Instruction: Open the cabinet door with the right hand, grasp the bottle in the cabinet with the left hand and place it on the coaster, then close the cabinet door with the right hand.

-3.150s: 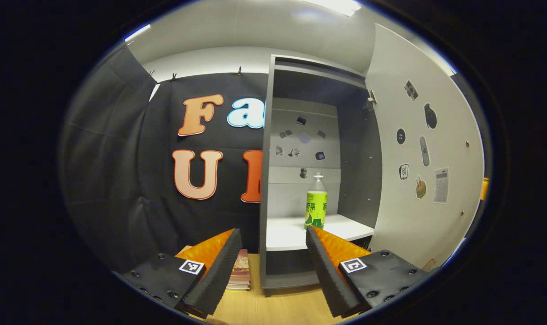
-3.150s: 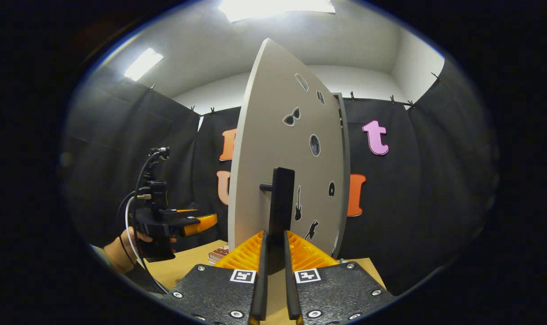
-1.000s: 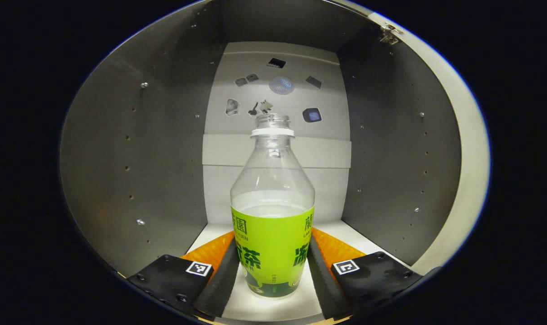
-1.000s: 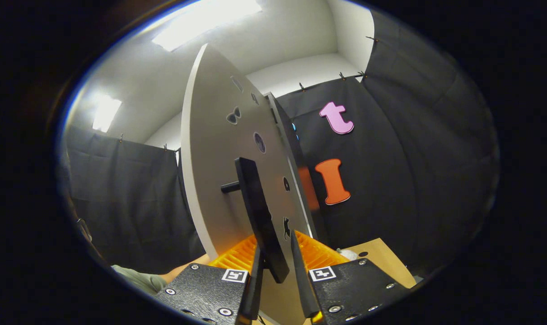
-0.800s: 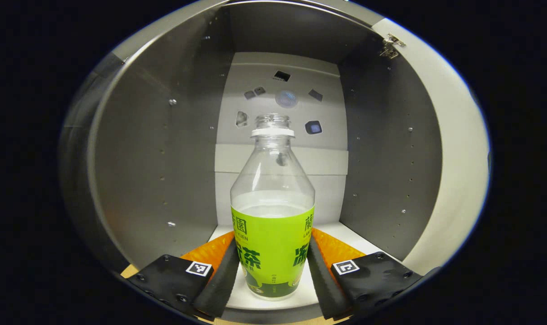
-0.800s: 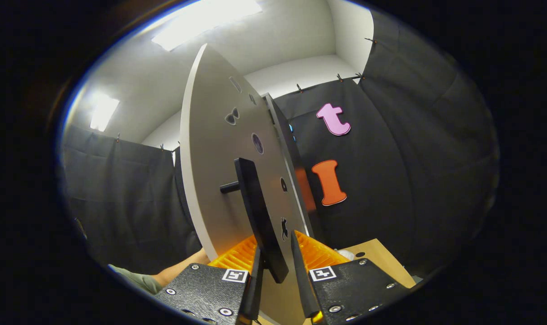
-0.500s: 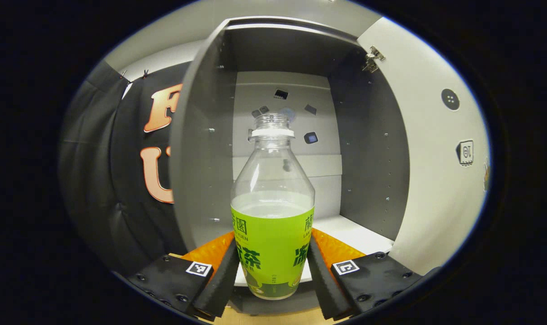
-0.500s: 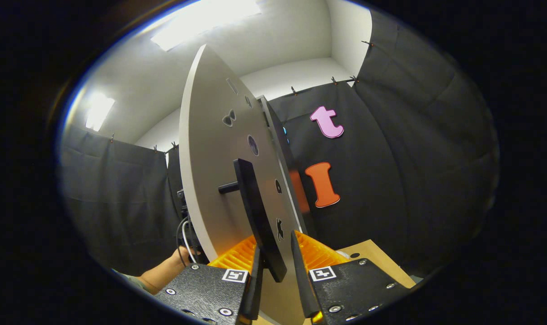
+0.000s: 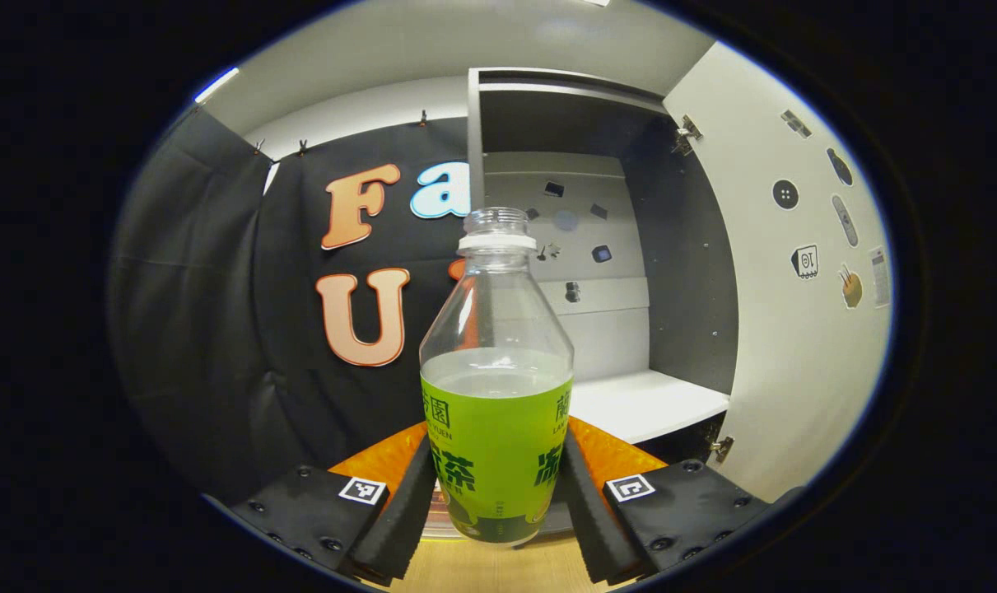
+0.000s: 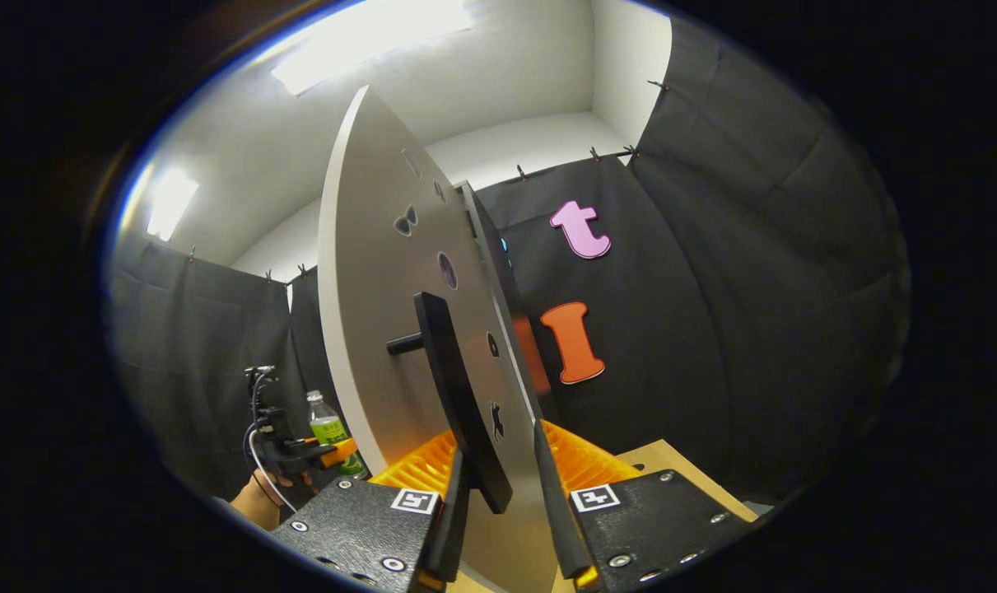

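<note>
The bottle (image 9: 496,428) is clear, uncapped, with a green label and pale liquid. My left gripper (image 9: 496,504) is shut on its label, holding it upright in front of the open cabinet (image 9: 679,272) and above the wooden table (image 9: 498,570). In the right gripper view the bottle (image 10: 327,427) and the left gripper (image 10: 305,455) appear small at the left, beyond the door's edge. My right gripper (image 10: 498,486) straddles the black door handle (image 10: 449,387) of the grey door (image 10: 366,329). The handle lies against the left finger, with a gap to the right finger (image 10: 547,482).
The cabinet's white shelf (image 9: 642,403) stands bare behind the bottle. The open door's inner face (image 9: 794,346) with stickers rises at the right of the left gripper view. A hand (image 10: 255,501) holds the left gripper. Black cloth walls surround the booth.
My left gripper has drawn back out of the cabinet with the bottle in it, which now hangs in front of the opening. The right gripper stays at the handle, shifted slightly.
</note>
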Action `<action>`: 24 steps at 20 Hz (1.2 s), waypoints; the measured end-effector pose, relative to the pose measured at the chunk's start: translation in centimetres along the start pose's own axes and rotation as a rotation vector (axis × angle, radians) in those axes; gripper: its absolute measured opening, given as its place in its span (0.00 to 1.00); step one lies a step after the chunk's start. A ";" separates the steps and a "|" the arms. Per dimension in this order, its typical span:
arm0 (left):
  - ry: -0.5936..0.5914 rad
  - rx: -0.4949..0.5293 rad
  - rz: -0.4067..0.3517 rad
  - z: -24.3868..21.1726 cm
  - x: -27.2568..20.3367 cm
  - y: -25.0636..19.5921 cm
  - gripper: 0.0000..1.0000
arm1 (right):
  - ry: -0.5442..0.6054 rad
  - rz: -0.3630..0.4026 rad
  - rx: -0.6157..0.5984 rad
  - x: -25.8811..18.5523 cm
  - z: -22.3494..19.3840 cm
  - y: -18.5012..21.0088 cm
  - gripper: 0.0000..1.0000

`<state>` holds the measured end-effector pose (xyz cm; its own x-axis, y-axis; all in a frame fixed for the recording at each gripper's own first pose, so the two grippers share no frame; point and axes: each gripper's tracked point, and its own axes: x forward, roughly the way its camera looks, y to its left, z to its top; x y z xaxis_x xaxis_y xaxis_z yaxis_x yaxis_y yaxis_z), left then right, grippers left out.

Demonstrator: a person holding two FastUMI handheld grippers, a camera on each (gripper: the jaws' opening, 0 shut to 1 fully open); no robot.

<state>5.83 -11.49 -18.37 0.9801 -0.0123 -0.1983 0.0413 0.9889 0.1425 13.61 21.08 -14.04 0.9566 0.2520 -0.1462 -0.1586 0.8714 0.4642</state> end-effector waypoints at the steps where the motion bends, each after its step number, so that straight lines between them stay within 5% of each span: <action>1: 0.003 -0.002 0.011 -0.5 -0.6 0.9 0.84 | -0.002 0.004 0.005 0.1 0.0 0.1 0.48; 17: 0.006 -0.029 0.187 -11.0 -13.3 12.1 0.84 | -0.070 0.013 0.006 0.9 0.4 0.3 0.51; 24: 0.056 0.013 0.157 -16.7 -13.6 12.5 0.83 | -0.088 -0.035 -0.036 0.7 0.7 -0.4 0.51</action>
<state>-10.27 3.46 -30.05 0.9623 0.1511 -0.2263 -0.1089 0.9760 0.1885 14.51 20.65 -13.74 0.9792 0.1847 -0.0840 -0.1319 0.8938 0.4286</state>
